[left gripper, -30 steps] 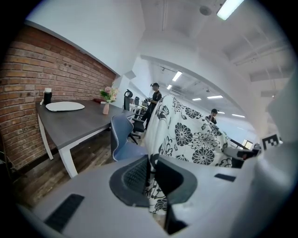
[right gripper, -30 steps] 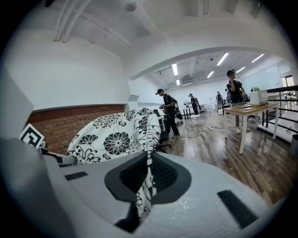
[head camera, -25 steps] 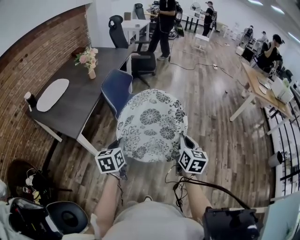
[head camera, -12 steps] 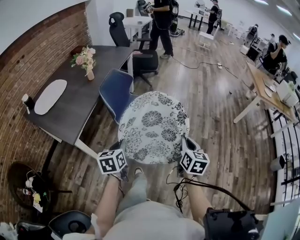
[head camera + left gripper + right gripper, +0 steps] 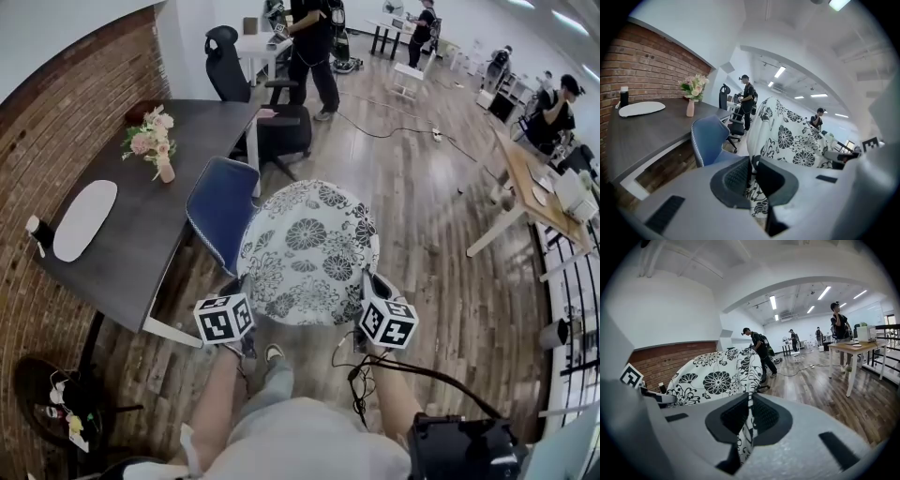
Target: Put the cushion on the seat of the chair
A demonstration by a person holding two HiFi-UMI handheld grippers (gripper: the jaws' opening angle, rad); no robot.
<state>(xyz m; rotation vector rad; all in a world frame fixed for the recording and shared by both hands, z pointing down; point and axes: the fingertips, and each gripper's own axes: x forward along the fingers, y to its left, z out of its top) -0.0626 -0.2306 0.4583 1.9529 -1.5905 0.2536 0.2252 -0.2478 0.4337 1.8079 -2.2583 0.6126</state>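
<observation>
Far left we see the brick wall (image 5: 56, 103), w/ the dark table (image 5: 169, 234) set against it. On the table: a black cup (image 5: 36, 230) at the near-left end, a white oval mat (image 5: 82, 208) just beside it, & a vase (image 5: 166, 172) of pink flowers toward the far end. The blue chair (image 5: 217, 202) stands at the table's right side.

Our left tool (image 5: 752, 174) is pinched tight on the cushion (image 5: 309, 251) at its near-left edge. In the left gripper view the fabric runs straight thru btw the pads. The cushion is round, white w/ a black flower print. It hangs in the air btw both tools, above the wood floor (image 5: 441, 244) & just right of the chair. In the head view its left rim overlaps the chair's right edge, but it isn't on the seat.

Our right tool (image 5: 749, 420) is likewise clamped on the cushion, at the near-right edge, w/ cloth squeezed btw its pads. Both marker cubes face up toward the head cam.

Further off, a black office chair (image 5: 281, 131) sits past the table's far-right corner, w/ a person in black (image 5: 309, 47) standing just behind it. Far right there's a light table (image 5: 525, 178) & a person w/ a cap (image 5: 553, 103) beyond it.
</observation>
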